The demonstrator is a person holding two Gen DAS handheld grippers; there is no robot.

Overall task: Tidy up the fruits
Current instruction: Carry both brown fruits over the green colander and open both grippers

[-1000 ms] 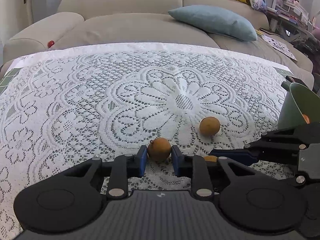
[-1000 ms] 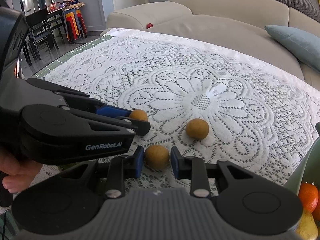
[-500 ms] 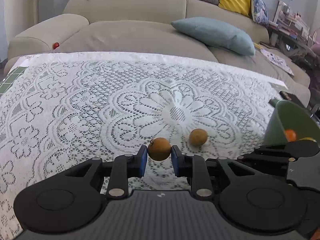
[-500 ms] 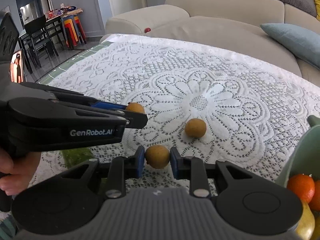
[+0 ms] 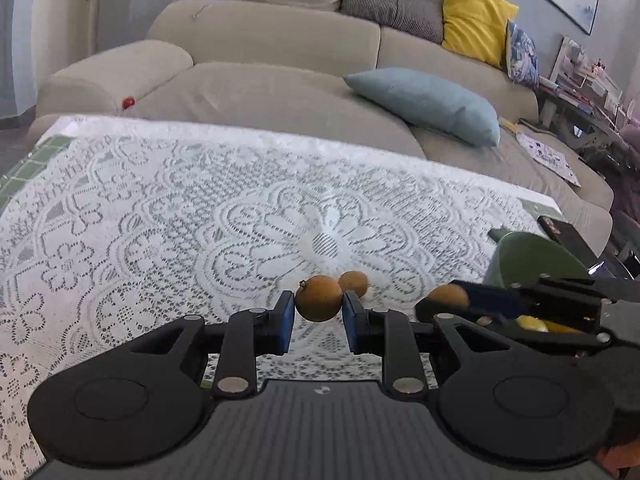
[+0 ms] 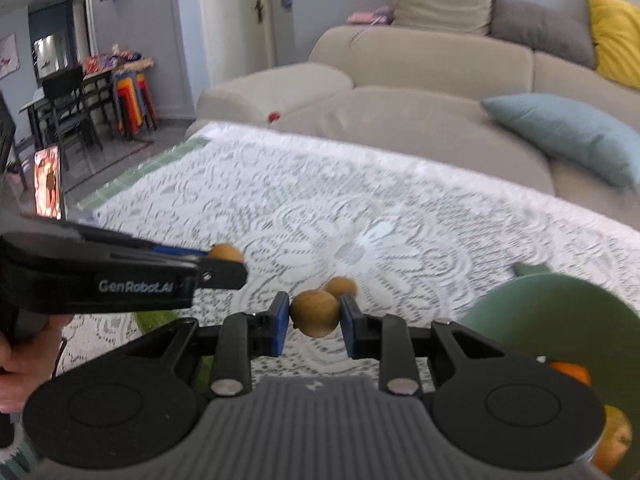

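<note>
Both hand-held grippers, left (image 5: 318, 316) and right (image 6: 314, 320), pinch small brown fruits (image 5: 319, 298); ease them low over the green bowl (image 6: 560, 316), lower right of frame.

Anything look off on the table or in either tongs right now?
Nothing damaged or spilled. Each tongs, left and right, grips one brown fruit; a third fruit sits loose on the lace cloth, outside the green bowl.

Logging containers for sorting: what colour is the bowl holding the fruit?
Muted sage green; the bowl shows best in the right wrist view.
</note>
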